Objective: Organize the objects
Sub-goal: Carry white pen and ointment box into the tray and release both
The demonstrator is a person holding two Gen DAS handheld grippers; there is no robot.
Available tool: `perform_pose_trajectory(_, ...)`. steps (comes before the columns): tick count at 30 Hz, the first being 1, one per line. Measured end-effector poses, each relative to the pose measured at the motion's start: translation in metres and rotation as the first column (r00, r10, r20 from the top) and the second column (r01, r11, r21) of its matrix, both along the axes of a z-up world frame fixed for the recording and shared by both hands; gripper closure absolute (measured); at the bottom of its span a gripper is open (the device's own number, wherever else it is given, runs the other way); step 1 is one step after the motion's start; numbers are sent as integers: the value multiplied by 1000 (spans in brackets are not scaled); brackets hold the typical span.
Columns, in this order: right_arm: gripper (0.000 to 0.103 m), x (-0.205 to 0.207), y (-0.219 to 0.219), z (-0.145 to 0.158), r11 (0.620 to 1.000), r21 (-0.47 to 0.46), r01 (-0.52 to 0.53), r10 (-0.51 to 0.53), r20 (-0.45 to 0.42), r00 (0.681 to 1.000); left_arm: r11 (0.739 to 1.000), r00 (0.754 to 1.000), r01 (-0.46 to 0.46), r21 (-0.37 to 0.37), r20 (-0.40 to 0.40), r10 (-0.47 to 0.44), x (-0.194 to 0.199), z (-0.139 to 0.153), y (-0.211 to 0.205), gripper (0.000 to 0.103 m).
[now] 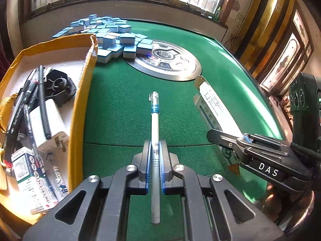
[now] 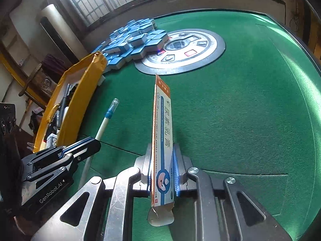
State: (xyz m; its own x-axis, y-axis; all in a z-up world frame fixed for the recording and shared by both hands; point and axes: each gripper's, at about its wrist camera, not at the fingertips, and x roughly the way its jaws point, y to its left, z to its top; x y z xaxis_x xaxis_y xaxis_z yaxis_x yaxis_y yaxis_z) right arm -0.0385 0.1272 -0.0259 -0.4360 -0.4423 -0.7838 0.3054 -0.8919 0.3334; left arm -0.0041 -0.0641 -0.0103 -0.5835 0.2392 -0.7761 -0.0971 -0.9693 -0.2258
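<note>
Pen (image 1: 154, 140) and ointment carton (image 2: 162, 140) are the last loose items visible; the yellow box (image 1: 80, 92) already holds several pens, cartons and a black part, so the task looks mostly done. Both remain to be dropped in. Left gripper (image 1: 154, 156) fingers are fully closed on the pen's barrel, cap pointing forward, just right of the yellow box. Right gripper (image 2: 162, 172) fingers pinch the carton's near end, farther right of the box, above the green surface (image 2: 240, 120).
</note>
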Motion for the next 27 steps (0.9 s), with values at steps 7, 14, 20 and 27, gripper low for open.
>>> perform_pose_trajectory(7, 89, 14, -52, 33, 993, -43, -111, 109, -55, 993, 994, 996, -57, 89, -62, 62, 24, 46, -54, 97)
perform_pose_trajectory(14, 89, 8, -120, 40, 978, -39, -206, 203, -70, 977, 977, 975, -199, 69, -89, 205, 15, 60, -129, 97)
perform_pose_trajectory(20, 89, -15, -172, 37, 969, -22, -247, 245, -63, 967, 961, 961, -270, 63, -37, 273, -13, 38, -174, 97)
perform_pose_trajectory(27, 89, -45, -215, 33, 969, -41, -245, 243, -44, 969, 944, 946, -324, 63, 14, 324, -36, 15, -206, 97)
